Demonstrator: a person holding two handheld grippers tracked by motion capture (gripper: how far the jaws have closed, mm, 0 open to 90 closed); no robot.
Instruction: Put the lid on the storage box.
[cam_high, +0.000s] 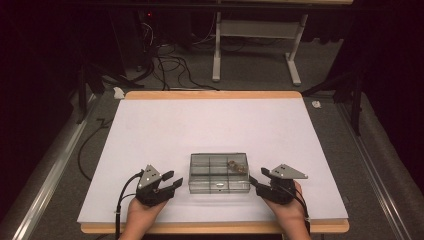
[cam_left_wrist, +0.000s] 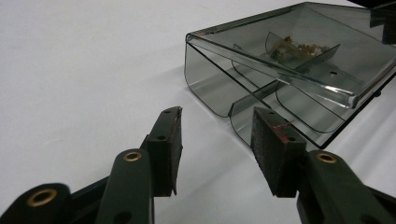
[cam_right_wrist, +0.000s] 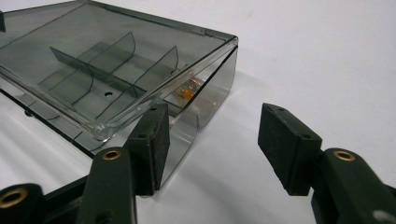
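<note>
A clear grey plastic box (cam_high: 219, 172) with inner dividers and a closed lid lies near the front middle of the white table (cam_high: 210, 125). Small brownish bits (cam_high: 237, 166) sit in its back right compartment. My left gripper (cam_high: 176, 180) rests just left of the box, open, with nothing between its pads. In the left gripper view its jaws (cam_left_wrist: 217, 121) point at the box's near corner (cam_left_wrist: 289, 56), short of it. My right gripper (cam_high: 256, 179) is open at the box's right side. The right gripper view has its jaws (cam_right_wrist: 215, 121) beside the box corner (cam_right_wrist: 116, 46), over bare table.
The table's wooden front edge (cam_high: 215, 228) runs just behind my hands. Black cables (cam_high: 170, 65) and a white frame's feet (cam_high: 255, 60) lie on the floor beyond the table's far edge. White table surface stretches behind the box.
</note>
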